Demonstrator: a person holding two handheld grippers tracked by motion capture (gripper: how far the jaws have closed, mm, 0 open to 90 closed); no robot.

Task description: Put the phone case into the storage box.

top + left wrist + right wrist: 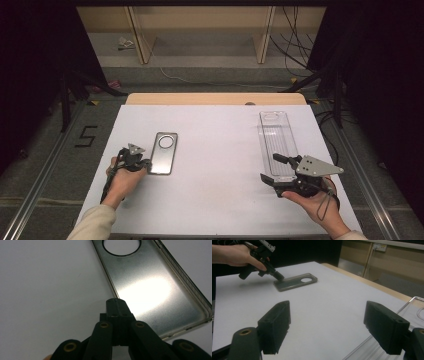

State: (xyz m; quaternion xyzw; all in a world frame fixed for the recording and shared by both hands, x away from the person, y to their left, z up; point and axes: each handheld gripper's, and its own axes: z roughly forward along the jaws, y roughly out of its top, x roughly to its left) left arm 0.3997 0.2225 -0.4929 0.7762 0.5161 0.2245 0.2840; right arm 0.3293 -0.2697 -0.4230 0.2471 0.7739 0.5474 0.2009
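A smoky translucent phone case [165, 152] with a round camera hole lies flat on the white table [215, 150], left of centre. My left gripper [148, 163] is shut, its joined tips resting at the case's near left edge [116, 302]; nothing is between the jaws. The case [155, 290] spreads out ahead and to the right of those tips. My right gripper [272, 169] is held open at the near end of a clear plastic tray [277, 140], with nothing between its jaws [330, 327]. Far off in the right gripper view, the left gripper [279, 277] touches the case [295, 281].
The clear tray [412, 312] lies lengthwise at the table's right side. A wooden board edge [215, 98] runs along the table's far side. Cables and dark stands sit on the floor beyond.
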